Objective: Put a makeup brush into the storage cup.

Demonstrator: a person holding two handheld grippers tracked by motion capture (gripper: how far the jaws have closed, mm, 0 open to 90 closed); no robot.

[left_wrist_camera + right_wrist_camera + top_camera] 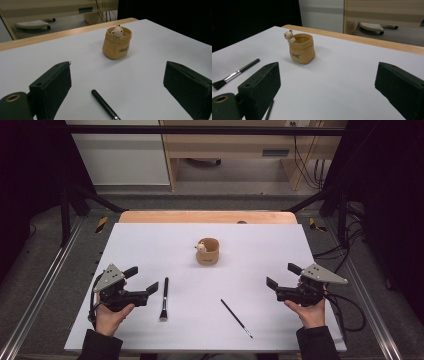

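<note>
1. Right now your white table sheet (150, 240) carries everything.
2. Your left gripper (141, 279) and right gripper (280, 275) gape wide, holding nothing.
3. Centre-back stands the tan sack-shaped pot (208, 251).
4. The flat black brush (164, 298) lies just beside your left gripper.
5. The thin black brush (236, 318) lies near your right gripper.

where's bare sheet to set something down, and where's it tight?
Bare: far left and far right corners beside the tan pot, and the middle strip between the flat brush and the thin brush. Tight: between the left gripper and the flat brush beside it.
</note>
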